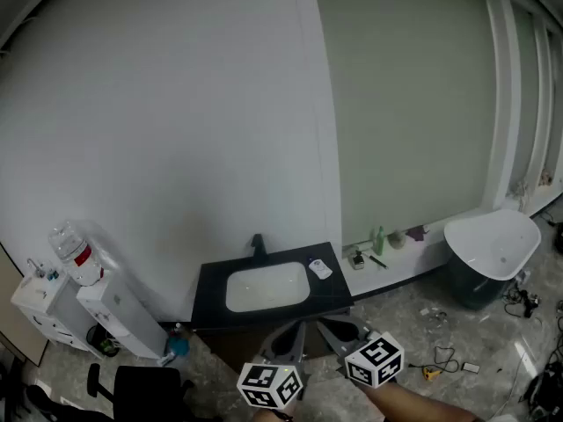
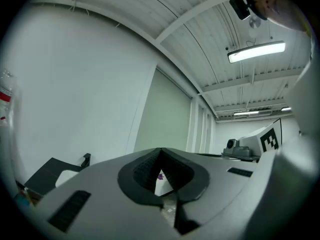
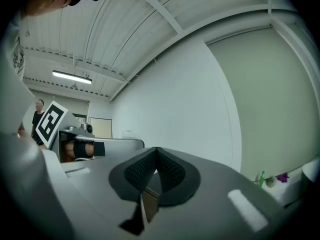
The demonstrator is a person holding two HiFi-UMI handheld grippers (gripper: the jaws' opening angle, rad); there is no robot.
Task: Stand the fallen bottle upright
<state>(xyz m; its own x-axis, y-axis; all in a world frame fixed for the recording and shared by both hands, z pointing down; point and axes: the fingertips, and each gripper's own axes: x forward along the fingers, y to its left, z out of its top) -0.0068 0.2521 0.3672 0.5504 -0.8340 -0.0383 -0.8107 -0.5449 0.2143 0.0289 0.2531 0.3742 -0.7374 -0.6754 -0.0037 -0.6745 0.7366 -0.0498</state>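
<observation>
Black bench [image 1: 209, 288]: small white bottle [image 1: 319, 269], prob. the fallen one, lies just right of the basin [image 1: 266, 287], untouched. Left gripper [image 1: 295, 331] & right gripper [image 1: 332, 327] both closed, empty, near bench's front edge. Whole job remains.

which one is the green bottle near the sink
Find the black countertop with the white sink basin against the wall. Just right of it a low white ledge runs under the pale green panel. The slim green bottle stands upright there, the only bright green thing among small, low items.
</observation>
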